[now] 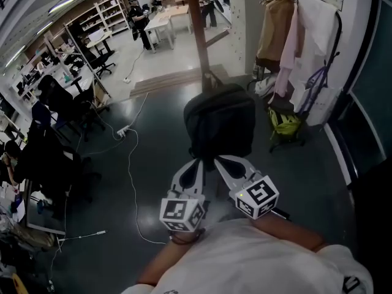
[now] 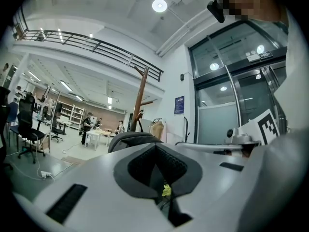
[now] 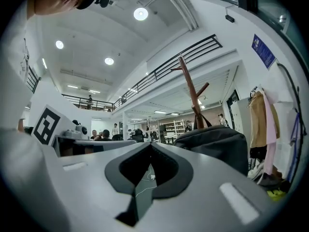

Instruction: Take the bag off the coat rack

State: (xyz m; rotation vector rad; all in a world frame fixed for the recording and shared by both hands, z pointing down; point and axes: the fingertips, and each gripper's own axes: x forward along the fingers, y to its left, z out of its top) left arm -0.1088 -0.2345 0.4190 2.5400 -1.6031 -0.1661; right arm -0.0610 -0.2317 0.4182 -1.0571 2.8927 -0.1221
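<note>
**Hanging bag, both grippers closed just below it**

Head view: the black bag [image 1: 220, 122] hangs on the wooden coat rack [image 1: 196, 23], right in the middle of the shot. The left gripper [image 1: 197, 164] and right gripper [image 1: 222, 161] sit side by side on the near side of it. Their tips point up at the bag's bottom edge, very close to it, though I can't tell if they actually touch. Neither one has any of the bag in it. Far right there's a second rack full of coats [image 1: 277, 29], with a yellow-green bag [image 1: 285, 122] on the floor below them. A white cable [image 1: 130, 182] runs across the dark floor on the left, near some office chairs [image 1: 58, 124]. People and tables are way off at the far end.

Left gripper view: the jaws meet at the tips with nothing between them. The bag is the dark hump just past the tips, a bit to the left, and the rack pole rises behind it. A bit of yellow-green shows through the slit lower down.

Right gripper view: same deal, tips together and nothing gripped. The bag sits just beyond the tips, off to the right. The floor cable shows through the gap, and the coats are at far right.
</note>
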